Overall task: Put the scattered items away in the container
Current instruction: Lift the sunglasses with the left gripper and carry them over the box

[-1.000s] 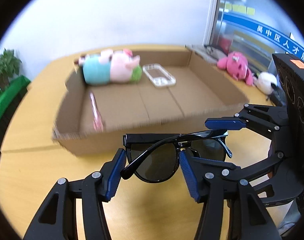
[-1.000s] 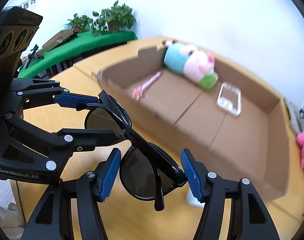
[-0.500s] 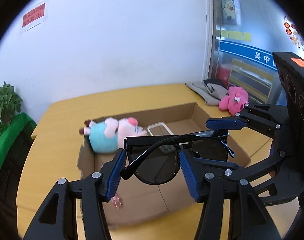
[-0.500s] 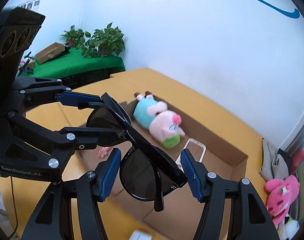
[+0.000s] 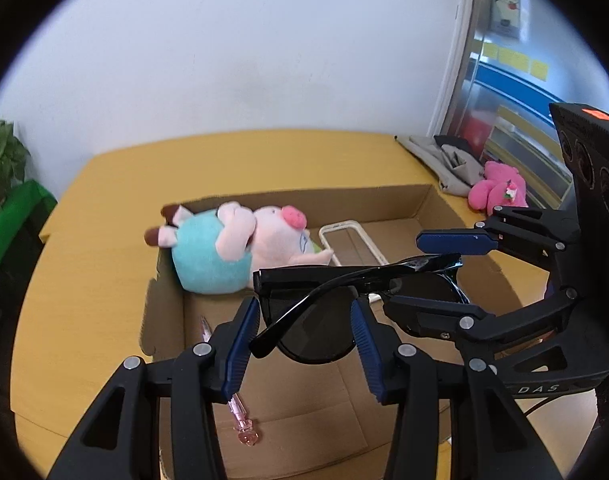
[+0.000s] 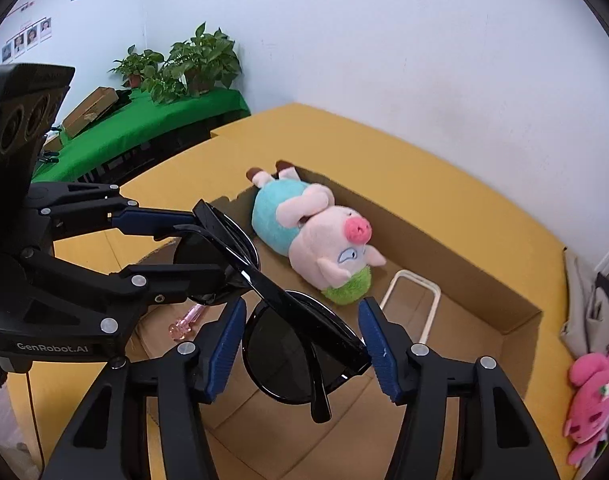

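Left wrist view: both grippers, left gripper [image 5: 304,340] and right gripper [image 6: 302,346], have jaws closing on the black plastic sunglasses [image 5: 324,320]; lower them level into the open brown cardboard box [image 5: 436,200], clear of the pink-and-teal plush pig [image 5: 232,244].

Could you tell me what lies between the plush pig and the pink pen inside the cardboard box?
Only bare cardboard floor, seen in the left wrist view, separates the plush pig from the pink pen in the box.
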Motion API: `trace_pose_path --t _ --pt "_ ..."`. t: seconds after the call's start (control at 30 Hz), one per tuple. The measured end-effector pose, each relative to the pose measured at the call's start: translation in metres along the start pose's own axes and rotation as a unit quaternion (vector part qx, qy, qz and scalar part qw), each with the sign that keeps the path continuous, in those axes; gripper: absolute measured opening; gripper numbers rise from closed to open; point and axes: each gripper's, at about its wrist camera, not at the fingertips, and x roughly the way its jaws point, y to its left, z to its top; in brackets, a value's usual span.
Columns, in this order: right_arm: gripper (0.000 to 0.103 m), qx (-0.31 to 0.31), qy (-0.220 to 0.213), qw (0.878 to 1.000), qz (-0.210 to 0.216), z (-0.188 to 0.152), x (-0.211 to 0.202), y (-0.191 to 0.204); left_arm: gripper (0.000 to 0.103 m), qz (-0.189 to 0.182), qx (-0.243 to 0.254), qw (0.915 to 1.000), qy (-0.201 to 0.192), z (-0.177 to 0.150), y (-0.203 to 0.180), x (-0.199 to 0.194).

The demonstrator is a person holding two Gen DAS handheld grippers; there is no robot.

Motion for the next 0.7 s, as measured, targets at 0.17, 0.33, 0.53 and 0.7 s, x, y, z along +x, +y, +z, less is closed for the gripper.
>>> trace_pose_path --t 0.17,0.33,0.53,0.7 --pt "0.025 -0.007 0.045 0.999 0.019 -0.005 0.04 -0.007 0.042 -0.029 -0.002 0.9989 0.036 -0.004 0.004 0.031" --pt "0.025 -0.001 0.097 0.995 0.023 -0.024 0.085 -0.011 0.042 -0.003 0.008 0.9976 0.069 -0.009 0.003 0.059" --pt "0.027 0.036 0.109 0.993 0.03 -0.046 0.09 -0.039 0.042 0.012 -0.008 0.9958 0.09 -0.02 0.025 0.069" --pt "0.08 0.046 0.117 0.99 0.065 -0.053 0.087 -0.041 0.042 0.009 -0.01 0.9955 0.094 -0.019 0.03 0.073"
